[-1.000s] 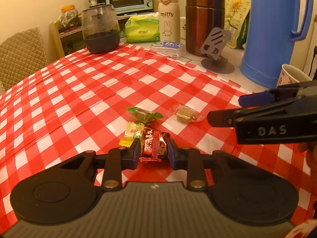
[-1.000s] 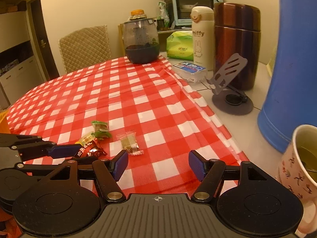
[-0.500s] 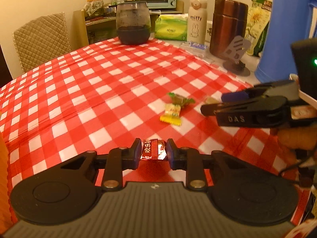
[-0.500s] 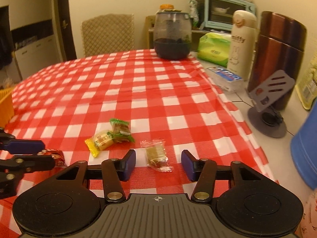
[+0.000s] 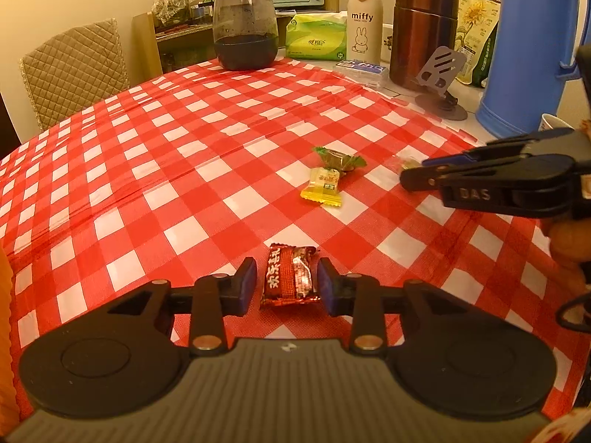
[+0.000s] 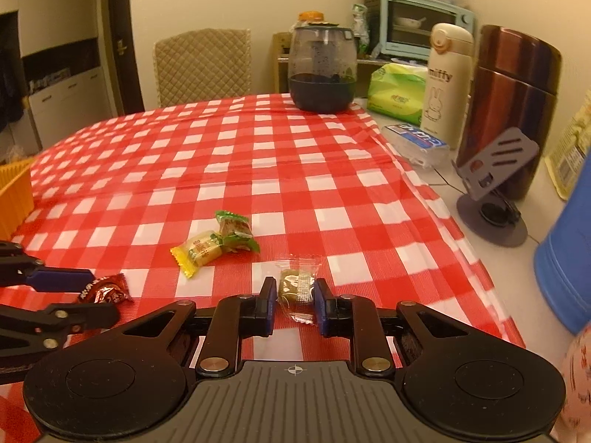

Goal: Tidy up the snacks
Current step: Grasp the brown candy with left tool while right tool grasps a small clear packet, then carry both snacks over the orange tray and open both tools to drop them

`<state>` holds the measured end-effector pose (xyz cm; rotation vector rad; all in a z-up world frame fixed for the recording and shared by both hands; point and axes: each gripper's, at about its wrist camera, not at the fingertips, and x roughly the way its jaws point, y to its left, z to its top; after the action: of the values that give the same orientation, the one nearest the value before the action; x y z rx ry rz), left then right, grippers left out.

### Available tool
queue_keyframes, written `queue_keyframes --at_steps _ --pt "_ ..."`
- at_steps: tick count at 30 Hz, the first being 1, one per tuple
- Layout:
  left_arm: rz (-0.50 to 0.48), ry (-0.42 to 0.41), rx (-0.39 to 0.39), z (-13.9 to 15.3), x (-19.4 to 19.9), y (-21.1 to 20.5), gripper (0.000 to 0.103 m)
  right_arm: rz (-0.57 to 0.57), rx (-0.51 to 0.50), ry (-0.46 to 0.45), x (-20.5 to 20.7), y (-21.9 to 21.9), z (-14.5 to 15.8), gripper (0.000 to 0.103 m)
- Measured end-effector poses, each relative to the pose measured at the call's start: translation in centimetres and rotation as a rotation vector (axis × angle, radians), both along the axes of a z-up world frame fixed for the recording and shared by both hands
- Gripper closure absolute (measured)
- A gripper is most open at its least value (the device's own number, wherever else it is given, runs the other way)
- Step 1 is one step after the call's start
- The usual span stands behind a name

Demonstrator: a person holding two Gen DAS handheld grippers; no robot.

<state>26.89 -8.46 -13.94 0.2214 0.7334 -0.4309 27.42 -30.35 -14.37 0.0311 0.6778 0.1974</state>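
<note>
Left wrist view: the left gripper [image 5: 286, 286] has just been opening, its fingers standing clear either side of the red candy [image 5: 289, 277] lying on the checked tablecloth [image 5: 147, 155] (probably a release).

Right wrist view: the right gripper [image 6: 294, 304] has just clamped onto the clear-wrapped sweet [image 6: 297, 289]; only here shows the orange basket [image 6: 14, 192], likely the destination.

Red-checked tablecloth [image 5: 155, 170], four wrapped candies [image 5: 322, 184], glass jar [image 5: 244, 29], orange basket [image 6: 14, 193]

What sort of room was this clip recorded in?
Most likely a home kitchen or dining corner: a checked tablecloth covers the table, a toaster oven sits on a shelf behind, and flasks such as the brown thermos stand alongside.
</note>
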Motion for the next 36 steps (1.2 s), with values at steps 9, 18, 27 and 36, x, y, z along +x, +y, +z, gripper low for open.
queue_keyframes --at_steps 9,18,27,36 --pt "0.000 0.014 -0.006 0.2 0.1 -0.1 0.081 -0.024 0.053 0.008 -1.2 -0.1 0.9 0.081" --pt "0.061 0.015 -0.027 2.4 -1.0 0.9 0.081 -0.017 0.082 0.006 -3.2 0.9 2.8 0.081" --pt "0.139 -0.005 -0.065 7.3 -3.2 3.4 0.081 0.015 0.091 -0.017 -6.0 3.0 7.1 0.081" --pt "0.201 -0.048 -0.090 12.3 -6.4 6.7 0.081 0.058 0.101 -0.063 -8.8 6.2 12.1 0.081"
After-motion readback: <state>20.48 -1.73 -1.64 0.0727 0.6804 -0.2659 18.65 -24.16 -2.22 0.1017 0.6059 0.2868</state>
